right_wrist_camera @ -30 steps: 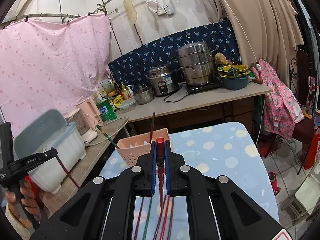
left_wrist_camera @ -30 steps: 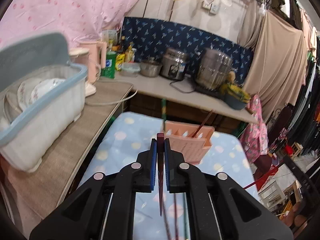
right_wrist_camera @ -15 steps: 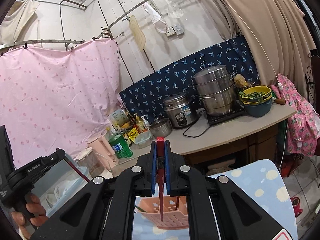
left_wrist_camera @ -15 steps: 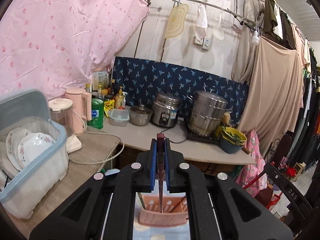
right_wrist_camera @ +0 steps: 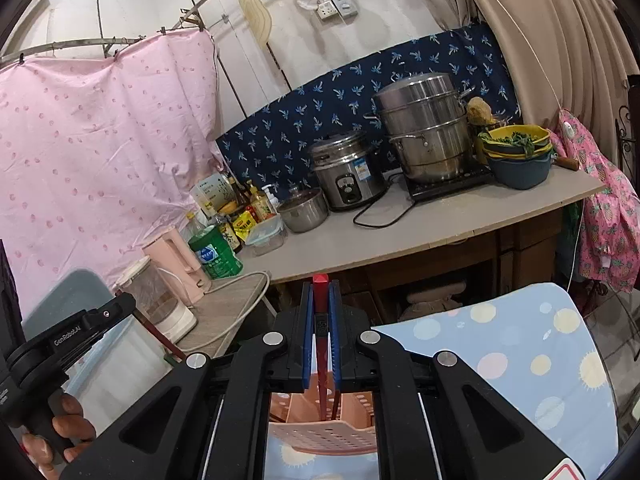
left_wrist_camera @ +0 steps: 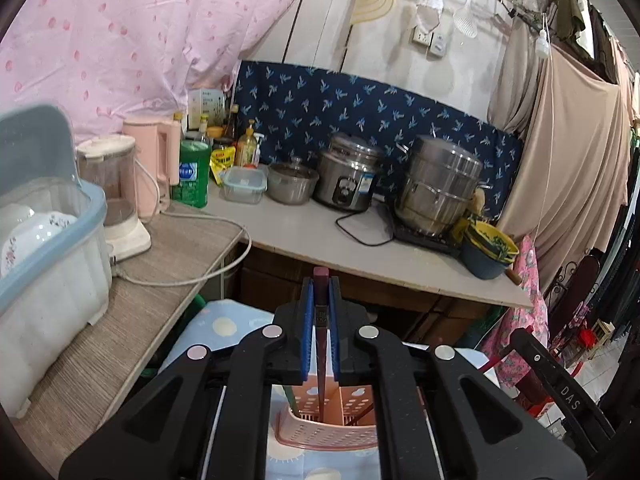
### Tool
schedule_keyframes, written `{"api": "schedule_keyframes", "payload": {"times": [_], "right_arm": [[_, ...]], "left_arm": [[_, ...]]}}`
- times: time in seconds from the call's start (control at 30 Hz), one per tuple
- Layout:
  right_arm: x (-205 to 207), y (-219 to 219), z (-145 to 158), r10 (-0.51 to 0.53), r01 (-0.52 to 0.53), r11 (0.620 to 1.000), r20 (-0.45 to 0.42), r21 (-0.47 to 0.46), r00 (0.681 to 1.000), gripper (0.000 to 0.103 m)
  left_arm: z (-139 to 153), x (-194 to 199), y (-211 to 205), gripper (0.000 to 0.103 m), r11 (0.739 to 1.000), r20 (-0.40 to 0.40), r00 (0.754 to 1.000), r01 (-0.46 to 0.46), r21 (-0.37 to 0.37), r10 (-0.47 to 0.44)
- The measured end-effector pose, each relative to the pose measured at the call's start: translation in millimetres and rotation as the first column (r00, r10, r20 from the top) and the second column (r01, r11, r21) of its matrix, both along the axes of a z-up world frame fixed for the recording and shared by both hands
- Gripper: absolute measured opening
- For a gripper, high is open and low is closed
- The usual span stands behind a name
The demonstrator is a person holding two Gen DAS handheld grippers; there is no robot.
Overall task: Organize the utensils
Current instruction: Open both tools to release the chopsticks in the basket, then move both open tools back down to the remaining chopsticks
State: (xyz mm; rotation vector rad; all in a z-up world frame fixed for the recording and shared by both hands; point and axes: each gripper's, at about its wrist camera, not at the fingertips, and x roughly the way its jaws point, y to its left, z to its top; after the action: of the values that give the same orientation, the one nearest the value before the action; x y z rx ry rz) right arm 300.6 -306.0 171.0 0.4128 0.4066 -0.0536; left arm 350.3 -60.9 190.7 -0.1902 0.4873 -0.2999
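My left gripper [left_wrist_camera: 321, 312] is shut on a dark maroon chopstick [left_wrist_camera: 321, 344] held upright, its lower tip inside the pink perforated utensil holder [left_wrist_camera: 326, 430] below. My right gripper [right_wrist_camera: 321, 312] is shut on a red chopstick [right_wrist_camera: 321, 344], also upright, its tip down in the same pink holder [right_wrist_camera: 324, 428]. Other chopsticks stand in the holder in both views. The left gripper's body and the hand holding it show at the left edge of the right wrist view [right_wrist_camera: 52, 360].
The holder stands on a blue polka-dot tablecloth [right_wrist_camera: 520, 352]. A grey counter [left_wrist_camera: 360, 240] behind carries a rice cooker [left_wrist_camera: 348, 180], steamer pot [left_wrist_camera: 440, 188], bottles and bowls. A dish bin [left_wrist_camera: 44, 248] and a blender [left_wrist_camera: 116, 204] stand on the left worktop.
Both grippers have tilted up from the tablecloth and come over the pink holder, now close below them. Both chopstick tips have gone down into it.
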Motion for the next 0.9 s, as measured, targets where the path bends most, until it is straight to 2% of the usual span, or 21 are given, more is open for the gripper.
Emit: {"api": "schedule_keyframes", "payload": {"times": [0.27, 0.33, 0.37, 0.4, 0.5, 0.6, 0.7, 0.9], "right_arm": [[4, 4, -20, 0.003, -0.004, 1.000, -0.044, -0.020, 0.999, 0.009], [1, 4, -19, -0.002, 0.001, 1.000, -0.037, -0.019, 0.999, 0.015], [-2, 4, -17, -0.003, 0.003, 1.000, -0.030, -0.019, 1.000, 0.016], [-5, 3, -15, -0.006, 0.006, 1.000, -0.023, -0.020, 1.000, 0.019], [-16, 3, -9, -0.012, 0.012, 1.000, -0.002, -0.025, 1.000, 0.027], [-28, 3, -4, -0.009, 0.009, 1.000, 0.011, -0.025, 1.000, 0.028], [-41, 6, -2, -0.005, 0.006, 0.999, 0.019, -0.033, 1.000, 0.028], [-74, 10, -3, 0.007, -0.006, 0.999, 0.020, -0.041, 1.000, 0.029]], "left_arm": [[-24, 6, -6, 0.009, 1.000, -0.063, 0.998, 0.017, 0.008, -0.017], [-25, 4, -5, 0.023, 1.000, -0.062, 0.998, 0.004, 0.006, -0.004], [-25, 2, -4, 0.036, 1.000, -0.056, 0.998, -0.003, 0.005, 0.004], [-25, -1, -3, 0.039, 1.000, -0.047, 0.999, -0.010, 0.006, 0.010], [-22, -7, -2, 0.040, 1.000, -0.036, 0.999, -0.012, 0.023, 0.013], [-19, -16, -2, 0.042, 0.999, -0.033, 0.999, -0.012, 0.033, 0.013], [-17, -28, -2, 0.051, 0.999, -0.021, 1.000, -0.012, 0.051, 0.013], [-18, -58, -5, 0.052, 0.994, -0.015, 1.000, 0.000, 0.105, 0.002]]}}
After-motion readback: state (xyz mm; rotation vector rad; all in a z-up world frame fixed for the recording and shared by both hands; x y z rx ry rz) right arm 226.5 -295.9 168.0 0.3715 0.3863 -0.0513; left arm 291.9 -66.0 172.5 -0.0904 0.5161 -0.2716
